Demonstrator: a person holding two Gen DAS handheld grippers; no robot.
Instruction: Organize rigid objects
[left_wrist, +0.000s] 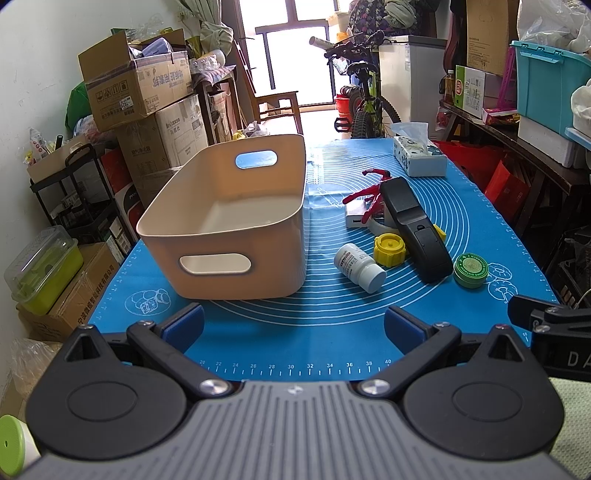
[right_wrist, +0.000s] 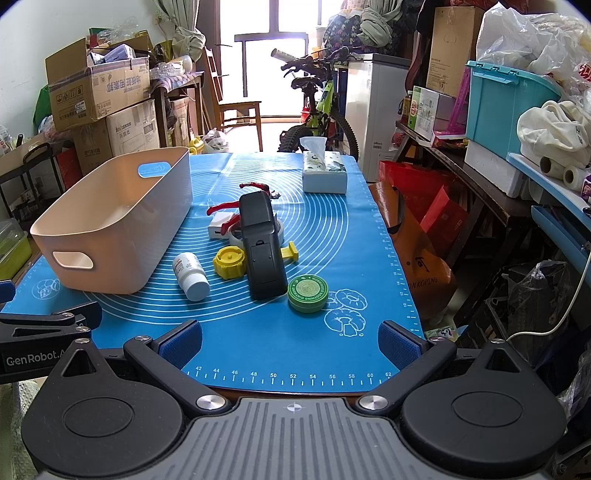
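one beige bin (left_wrist: 236, 221), one white bottle (right_wrist: 191, 276), one green tin (right_wrist: 307, 294), one black remote (right_wrist: 263, 247), left gripper (left_wrist: 293, 325) and right gripper (right_wrist: 290, 343) both wide, holding nothing

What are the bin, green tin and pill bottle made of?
Bin: looks like moulded plastic, matte beige; one piece, rounded corners, cut-out handles.
Green tin: probably painted metal, with a slight sheen and a printed lid; could be plastic.
Pill bottle: white plastic, smooth, paper label, lying on its side.

Cluttered home storage room, stacked cardboard boxes (left_wrist: 136, 86), bicycle (right_wrist: 325, 110), wooden chair (right_wrist: 240, 110), balcony window (left_wrist: 295, 48)
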